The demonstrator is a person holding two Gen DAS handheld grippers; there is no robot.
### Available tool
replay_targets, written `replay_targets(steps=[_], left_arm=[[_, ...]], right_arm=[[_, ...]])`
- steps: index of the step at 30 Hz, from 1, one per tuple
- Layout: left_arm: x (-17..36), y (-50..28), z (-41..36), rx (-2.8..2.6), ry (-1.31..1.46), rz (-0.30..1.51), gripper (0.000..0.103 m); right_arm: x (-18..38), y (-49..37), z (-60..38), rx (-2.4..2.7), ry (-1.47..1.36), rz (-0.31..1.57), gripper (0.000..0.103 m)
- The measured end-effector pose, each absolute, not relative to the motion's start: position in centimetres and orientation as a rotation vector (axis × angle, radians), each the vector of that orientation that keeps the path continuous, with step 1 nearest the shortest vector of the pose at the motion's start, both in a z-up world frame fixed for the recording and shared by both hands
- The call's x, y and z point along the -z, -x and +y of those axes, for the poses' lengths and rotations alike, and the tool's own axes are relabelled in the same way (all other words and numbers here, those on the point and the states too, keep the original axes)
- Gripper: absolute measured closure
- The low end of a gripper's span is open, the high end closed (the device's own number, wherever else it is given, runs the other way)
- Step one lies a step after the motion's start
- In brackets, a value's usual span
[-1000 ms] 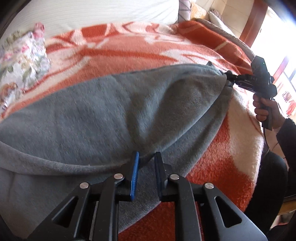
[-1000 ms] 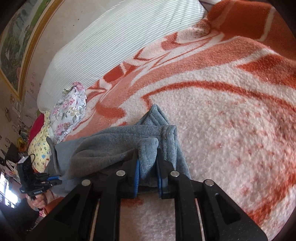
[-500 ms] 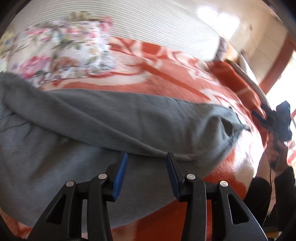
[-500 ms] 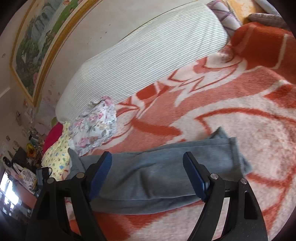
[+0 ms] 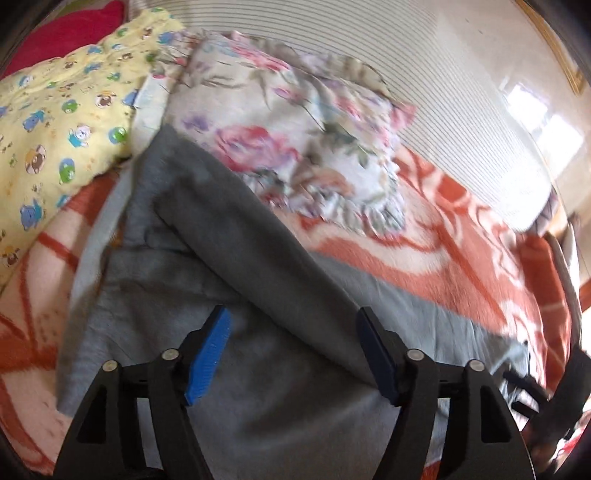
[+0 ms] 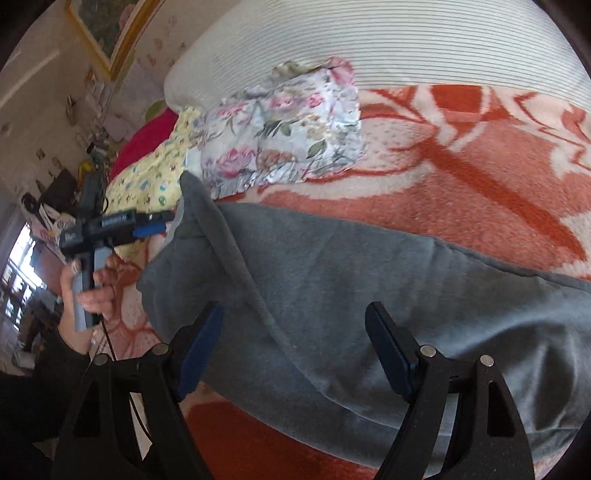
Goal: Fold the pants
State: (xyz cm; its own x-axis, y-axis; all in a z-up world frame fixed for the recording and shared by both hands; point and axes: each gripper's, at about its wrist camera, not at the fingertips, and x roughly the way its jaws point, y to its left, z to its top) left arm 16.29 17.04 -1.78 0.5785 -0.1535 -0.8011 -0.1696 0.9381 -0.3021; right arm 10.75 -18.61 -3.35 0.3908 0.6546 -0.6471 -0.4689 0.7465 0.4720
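While the left gripper (image 5: 295, 354) is opening its jaws over nothing, the right gripper (image 6: 295, 347) hangs wide and empty; below both, the folded grey fleece pants (image 6: 369, 288) lie across the orange-and-white patterned blanket (image 6: 461, 166), their far end beside a floral cushion (image 6: 288, 129).

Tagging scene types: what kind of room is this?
Likely a bedroom: a bed with an orange patterned blanket, a floral pillow and striped bedding, a framed picture on the wall.

Black hand-held gripper (image 5: 295, 354); seemingly blue pads (image 5: 208, 356)
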Motion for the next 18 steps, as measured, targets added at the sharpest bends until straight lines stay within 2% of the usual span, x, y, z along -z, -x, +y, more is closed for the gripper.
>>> replay_targets(steps=[7, 16, 18], left_arm=[[2.6, -21.9, 20.4, -0.122, 0.431, 1.033, 0.028], [6.8, -26.3, 23.0, -0.278, 0.43, 1.177, 0.028], [7.2, -26.2, 23.8, -0.276, 0.474, 1.17, 0.028]], right_arm=[[4.0, -13.0, -10.8, -0.782, -0.069, 0.931, 0.023], [6.5, -15.1, -5.0, -0.779, 0.096, 0.966, 0.023], [7.1, -15.4, -4.2, -0.775, 0.128, 0.971, 0.029]])
